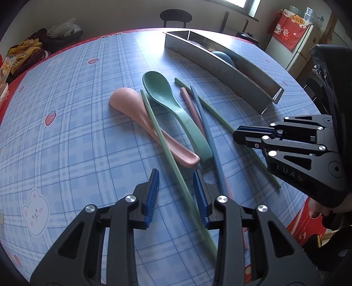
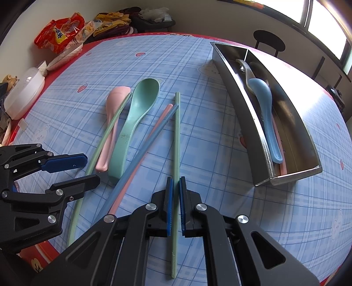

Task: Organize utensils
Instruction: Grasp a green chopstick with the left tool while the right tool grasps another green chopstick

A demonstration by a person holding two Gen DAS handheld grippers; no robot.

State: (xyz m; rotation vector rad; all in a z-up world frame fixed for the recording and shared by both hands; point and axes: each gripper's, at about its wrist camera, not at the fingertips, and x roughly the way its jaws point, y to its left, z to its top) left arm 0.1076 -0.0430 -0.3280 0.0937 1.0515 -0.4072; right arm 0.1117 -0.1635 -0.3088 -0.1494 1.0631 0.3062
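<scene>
So the right gripper (image 2: pixel 175 199) is clamped nearly shut on a green chopstick (image 2: pixel 176 140), pads squeezing it partway along; the stick runs straight ahead from the jaws over the table, and its ridged tip pokes out behind, toward the camera. The left gripper (image 1: pixel 176 193) is only partly open, and the other green chopstick (image 1: pixel 164 140) lies between its blue pads (image 1: pixel 154 191). It runs close along the right pad, but I can't tell if that pad actually touches it; the left pad is clearly off it.

Ahead of the left gripper is the rest of the pile: a pink spoon (image 1: pixel 140 114) lying bowl-down under that green chopstick, and a green spoon (image 1: pixel 171 103) just right of it, bowl up. Right of that sit a blue chopstick (image 1: pixel 209 136) and a pink chopstick (image 1: pixel 191 107), side by side and touching. From the right gripper all of that is ahead and to the left.

Ahead and right of the right gripper sits a metal tray (image 2: pixel 237 96) with a long divider. A blue spoon (image 2: pixel 266 105) lies in its near compartment, with a metal utensil handle beyond it and something pink under it.

The table (image 1: pixel 66 143) has a blue plaid cloth with strawberries and bears, red at the edge. Snack bags (image 2: pixel 59 33) and a white lidded container (image 2: pixel 24 92) sit at the far left edge. A dark stool (image 1: pixel 176 15) and a window are beyond the table.
</scene>
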